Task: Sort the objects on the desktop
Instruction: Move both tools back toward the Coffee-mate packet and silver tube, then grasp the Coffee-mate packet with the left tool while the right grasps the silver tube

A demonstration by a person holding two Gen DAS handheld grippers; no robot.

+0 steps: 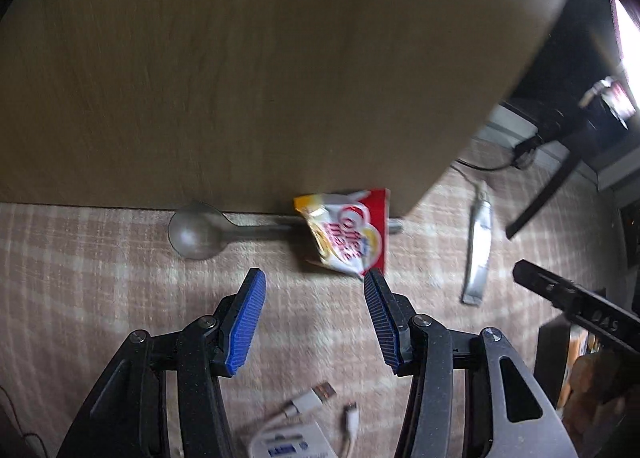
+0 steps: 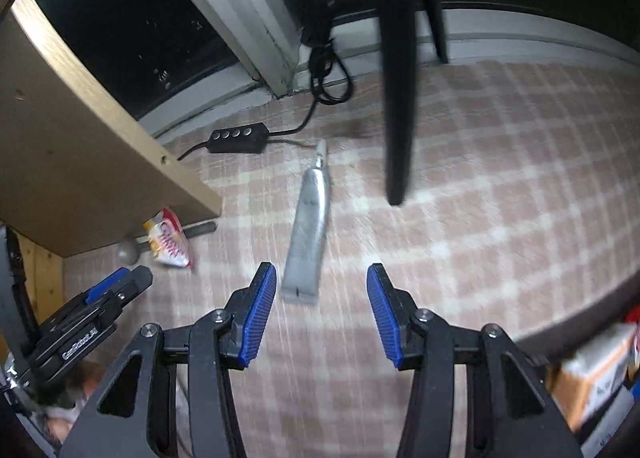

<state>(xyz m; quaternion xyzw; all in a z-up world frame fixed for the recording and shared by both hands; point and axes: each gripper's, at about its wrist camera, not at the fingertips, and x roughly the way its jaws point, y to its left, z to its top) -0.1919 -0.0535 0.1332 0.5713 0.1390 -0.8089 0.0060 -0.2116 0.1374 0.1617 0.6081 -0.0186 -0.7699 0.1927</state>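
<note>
A red, white and yellow Coffee-mate sachet [image 1: 347, 234] lies on the checked cloth against a wooden panel, over the handle of a grey spoon [image 1: 196, 230]. My left gripper [image 1: 315, 282] is open and empty just short of the sachet, its right pad near the sachet's lower corner. A silver tube [image 2: 309, 225] lies on the cloth; it also shows in the left wrist view [image 1: 479, 246]. My right gripper [image 2: 321, 285] is open and empty, with the tube's flat end between and just ahead of its fingertips. The sachet [image 2: 170, 244] and spoon [image 2: 127, 250] show at left.
A wooden panel [image 1: 248, 73] stands behind the sachet. A white USB cable [image 1: 310, 404] and a white box lie near me. A black inline switch [image 2: 238, 137] with its cable and a black stand leg [image 2: 397, 97] sit beyond the tube. Cardboard boxes [image 2: 592, 370] stand at right.
</note>
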